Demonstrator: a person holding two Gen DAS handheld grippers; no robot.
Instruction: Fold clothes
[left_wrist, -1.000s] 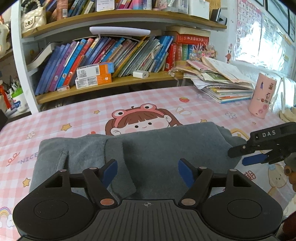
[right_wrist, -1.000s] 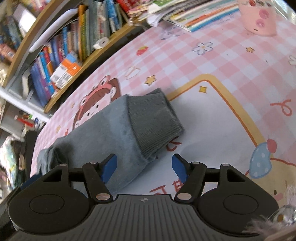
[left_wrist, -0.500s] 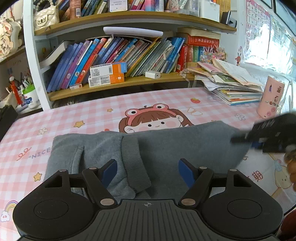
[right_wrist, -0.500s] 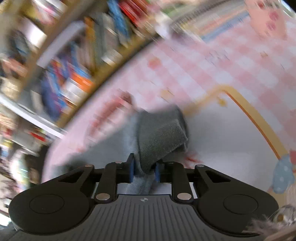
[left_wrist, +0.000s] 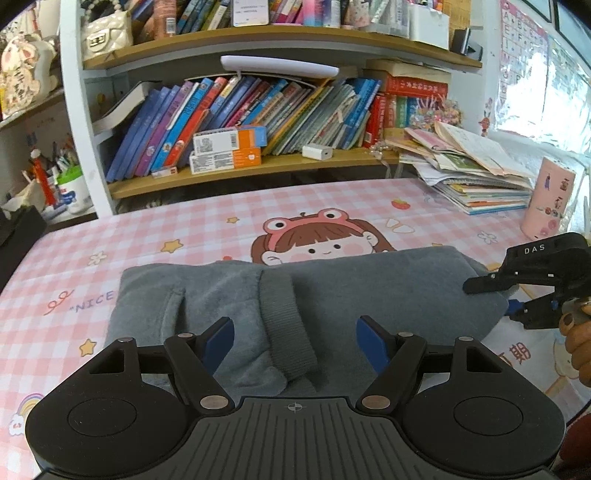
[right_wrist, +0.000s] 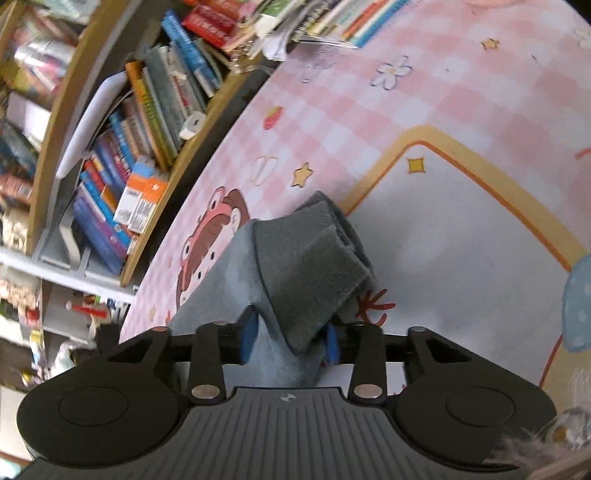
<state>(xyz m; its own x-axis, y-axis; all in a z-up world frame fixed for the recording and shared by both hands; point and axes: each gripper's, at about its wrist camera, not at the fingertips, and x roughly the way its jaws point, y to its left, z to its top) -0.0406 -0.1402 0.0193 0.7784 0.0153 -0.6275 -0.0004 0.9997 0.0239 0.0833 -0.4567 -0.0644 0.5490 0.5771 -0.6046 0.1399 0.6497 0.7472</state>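
A grey fleece garment (left_wrist: 369, 291) lies partly folded on the pink checked tablecloth (left_wrist: 184, 236). A ribbed cuff (left_wrist: 284, 321) lies across its middle. My left gripper (left_wrist: 295, 343) is open and empty, hovering just above the garment's near edge. My right gripper (right_wrist: 290, 339) is shut on the garment's ribbed end (right_wrist: 310, 266) and holds it lifted off the table. In the left wrist view the right gripper (left_wrist: 517, 299) sits at the garment's right end.
A bookshelf (left_wrist: 258, 162) full of books stands behind the table. A pile of notebooks (left_wrist: 476, 181) and a pink cup (left_wrist: 548, 203) are at the back right. A pen holder (left_wrist: 70, 188) stands at the far left.
My right gripper moved onto the ribbed end, closed on it and lifted it. My left gripper stayed open and drew back a little from the garment.
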